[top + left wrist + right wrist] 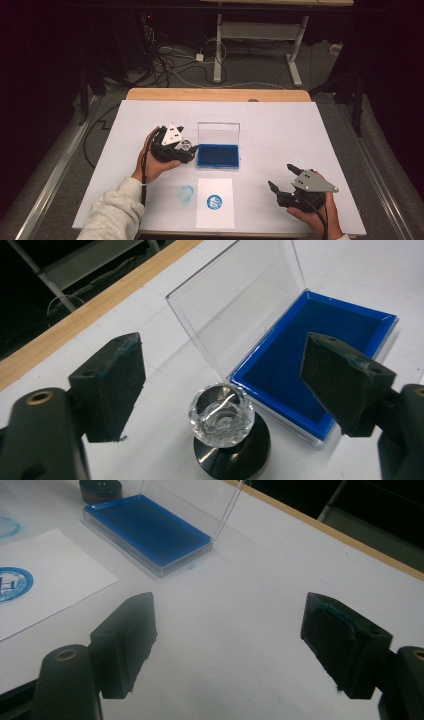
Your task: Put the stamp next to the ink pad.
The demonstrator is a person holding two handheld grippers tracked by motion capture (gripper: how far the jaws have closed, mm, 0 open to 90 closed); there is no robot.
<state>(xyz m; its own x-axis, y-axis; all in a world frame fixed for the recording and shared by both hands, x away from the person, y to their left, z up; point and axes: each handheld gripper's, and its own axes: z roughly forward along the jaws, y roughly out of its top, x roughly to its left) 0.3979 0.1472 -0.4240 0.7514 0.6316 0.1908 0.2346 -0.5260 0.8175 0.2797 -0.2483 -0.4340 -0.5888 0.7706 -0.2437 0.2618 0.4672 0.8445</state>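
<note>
- Clear faceted glass tops the stamp (222,416), which stands upright on its round black base on the white table cover (280,130), just beside the near-left corner of the ink pad case (218,155).
- In the left gripper view the stamp sits between the two black jaws and a little below them, apart from both pads, so the left gripper (227,385) is let go and stands directly over it.
- No earlier picture is at hand, so only the present gap is told: jaws wide, nothing pinched.
- Its long axis runs straight up from base to glass knob; a fresh grasp would have to come down over that axis.
- The left hand is far nearer to the stamp; the right gripper (284,176) rests well apart at the near right of the table, jaws spread and empty.
- Blue ink fills the tray of the case, and its clear lid (235,305) stands up at the far side.
- Toward the person lies a white sheet of paper (215,204) bearing a round blue print (214,201); a fainter blue smudge (186,194) marks the cover just left of it.
- Count: one stamp, one ink pad case, one sheet, one clean print, one smudge, two grippers.
</note>
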